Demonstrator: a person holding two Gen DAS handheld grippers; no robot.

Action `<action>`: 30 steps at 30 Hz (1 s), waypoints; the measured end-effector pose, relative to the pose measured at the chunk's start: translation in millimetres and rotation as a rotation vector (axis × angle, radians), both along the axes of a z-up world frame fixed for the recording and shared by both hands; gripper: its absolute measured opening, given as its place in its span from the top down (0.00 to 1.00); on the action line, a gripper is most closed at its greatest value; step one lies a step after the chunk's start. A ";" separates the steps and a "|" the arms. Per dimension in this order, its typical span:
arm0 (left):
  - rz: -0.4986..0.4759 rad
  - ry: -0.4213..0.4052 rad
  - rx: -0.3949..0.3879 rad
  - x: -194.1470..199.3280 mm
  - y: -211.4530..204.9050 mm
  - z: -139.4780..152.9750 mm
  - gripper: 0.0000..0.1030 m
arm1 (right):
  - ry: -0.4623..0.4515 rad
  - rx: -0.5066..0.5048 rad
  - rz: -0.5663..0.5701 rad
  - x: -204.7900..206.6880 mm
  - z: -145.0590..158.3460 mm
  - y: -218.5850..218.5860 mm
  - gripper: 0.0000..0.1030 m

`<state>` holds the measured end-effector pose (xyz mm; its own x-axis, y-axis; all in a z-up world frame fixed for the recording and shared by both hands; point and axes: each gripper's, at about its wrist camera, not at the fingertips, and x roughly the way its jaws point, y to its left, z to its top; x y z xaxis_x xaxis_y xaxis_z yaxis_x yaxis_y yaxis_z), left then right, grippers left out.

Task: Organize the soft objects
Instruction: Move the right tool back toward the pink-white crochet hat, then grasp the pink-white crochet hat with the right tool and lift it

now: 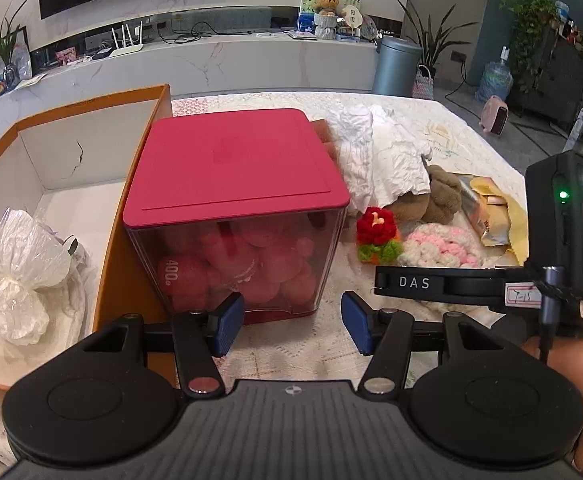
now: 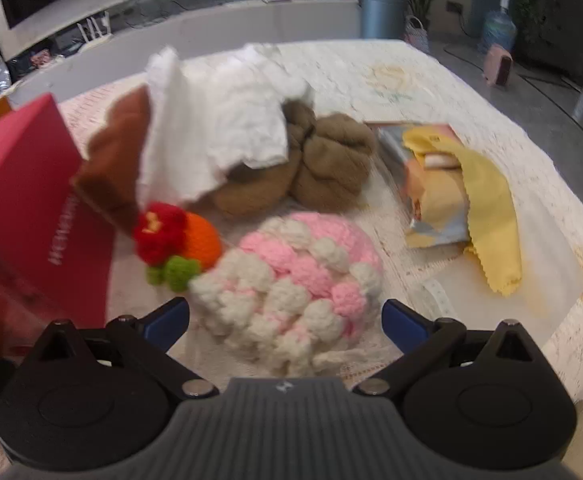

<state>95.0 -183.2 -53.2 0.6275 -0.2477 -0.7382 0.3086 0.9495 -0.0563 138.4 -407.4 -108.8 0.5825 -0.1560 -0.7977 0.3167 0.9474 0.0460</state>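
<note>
We're early to mid task, judging by the layout. Already put away: the clear plastic bin with the magenta lid (image 1: 235, 168) is shut and packed with pink soft balls, and the orange cardboard box with white lining (image 1: 91, 148) holds a knotted translucent plastic bag (image 1: 19, 264) on top of a white fabric pouch (image 1: 39, 320). Bin sits touching the box's right wall.

Still loose on the table (image 2: 451, 92), right of the bin, all in one cluster:
- pink-and-white crocheted bobble piece (image 2: 295, 284), nearest us
- small red, orange and green crocheted flower (image 2: 171, 240), just left of it
- crumpled white cloth (image 2: 219, 128) draped over a brown folded cloth (image 2: 115, 160) and olive-brown knotted fabric (image 2: 331, 160)
- yellow pinked-edge cloth (image 2: 487, 208) lying over a snack packet (image 2: 423, 184), off to the right

Left tongs (image 1: 293, 326): blue pads apart, nothing between them, aimed at the table just right of the bin's base. Right tongs (image 2: 285, 322): wide apart, straddling the near edge of the bobble piece from above; pads don't look like they press on it, though the right wrist view is blurred.

Our read: the bobble piece is the next pick. Where it goes we can't tell; the box has free floor, the bin looks full.
</note>
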 end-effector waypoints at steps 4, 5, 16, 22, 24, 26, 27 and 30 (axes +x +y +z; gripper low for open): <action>0.002 0.002 0.006 -1.6 2.4 1.7 0.36 | -0.013 0.025 -0.007 -1.3 -1.2 -4.3 0.11; 0.004 0.002 0.008 -2.6 3.0 2.7 0.36 | -0.010 0.020 -0.004 -1.9 0.1 -3.7 0.14; 0.025 -0.043 0.052 -22.8 5.0 29.6 0.36 | 0.005 0.039 0.062 -26.6 21.6 2.5 0.87; 0.035 -0.076 0.055 -28.4 10.6 42.6 0.36 | 0.047 0.039 0.127 -55.6 34.9 -3.0 0.87; 0.036 -0.074 0.055 -27.4 10.8 42.0 0.36 | 0.103 0.036 0.145 -59.6 34.0 -7.7 0.71; 0.031 -0.068 0.060 -25.6 8.6 37.8 0.36 | 0.157 0.009 0.136 -60.9 30.9 -12.2 0.23; 0.028 -0.063 0.064 -24.3 7.8 35.3 0.36 | 0.149 -0.009 0.122 -63.0 31.4 -13.8 0.08; 0.021 -0.044 0.074 -21.7 7.6 25.3 0.36 | 0.131 -0.013 0.118 -61.9 34.0 -18.6 0.08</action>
<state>73.2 -175.6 -27.9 0.6641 -0.1797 -0.7258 0.2891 0.9569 0.0276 76.5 -426.0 -74.8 0.4888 -0.1032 -0.8663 0.2055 0.9787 -0.0006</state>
